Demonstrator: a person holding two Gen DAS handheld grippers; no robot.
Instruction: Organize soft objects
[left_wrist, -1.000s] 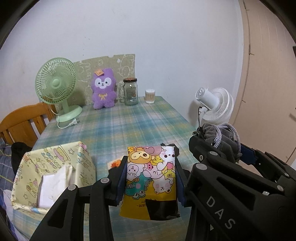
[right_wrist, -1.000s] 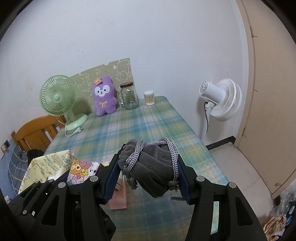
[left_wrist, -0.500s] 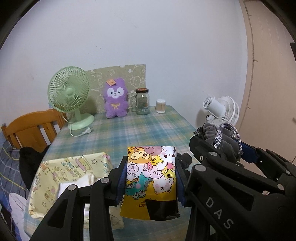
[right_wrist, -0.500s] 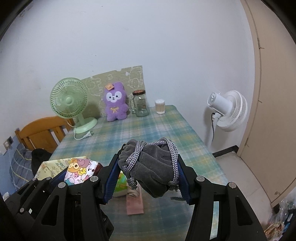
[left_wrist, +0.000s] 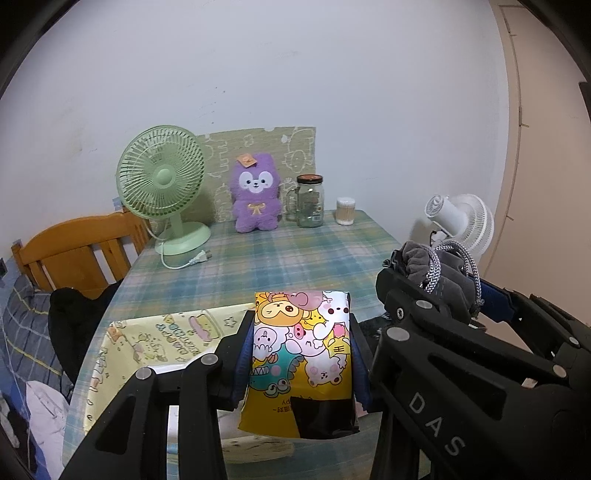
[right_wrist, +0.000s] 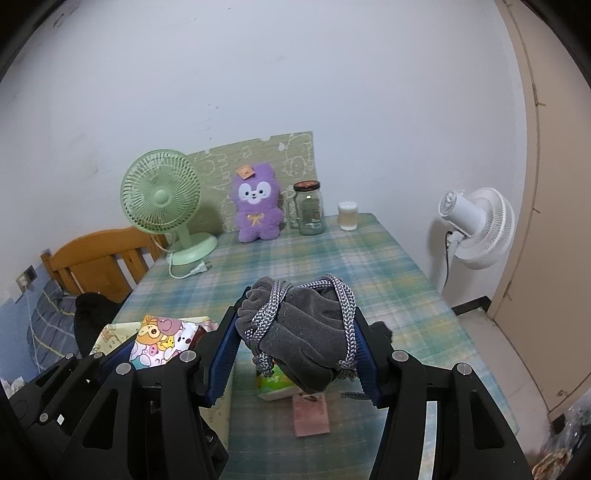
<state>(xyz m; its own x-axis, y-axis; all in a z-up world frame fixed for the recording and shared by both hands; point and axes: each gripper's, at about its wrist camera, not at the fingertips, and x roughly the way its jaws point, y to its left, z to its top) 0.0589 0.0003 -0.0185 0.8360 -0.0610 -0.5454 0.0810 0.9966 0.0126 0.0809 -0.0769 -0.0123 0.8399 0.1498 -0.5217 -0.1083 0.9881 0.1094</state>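
Note:
My left gripper (left_wrist: 301, 354) is shut on a yellow cartoon-print packet (left_wrist: 300, 350) and holds it above the near end of the table. The packet also shows in the right wrist view (right_wrist: 162, 341). My right gripper (right_wrist: 301, 336) is shut on a grey drawstring pouch (right_wrist: 306, 328) with a grey-white cord, held above the table. The pouch also shows at the right of the left wrist view (left_wrist: 439, 269). A pale yellow fabric storage box (left_wrist: 166, 332) sits under and left of the left gripper. A purple plush toy (left_wrist: 255, 197) stands at the far end of the table.
A green desk fan (left_wrist: 162, 184), a glass jar (left_wrist: 310, 201) and a cotton swab tub (left_wrist: 346, 211) stand at the far edge. A green packet (right_wrist: 273, 384) and a pink card (right_wrist: 310, 415) lie under the right gripper. A wooden chair (left_wrist: 77, 251) is left; a white fan (right_wrist: 476, 225) is right.
Both grippers have pulled back and risen with their loads still held. The far objects look smaller and the yellow box sits more under the left gripper.

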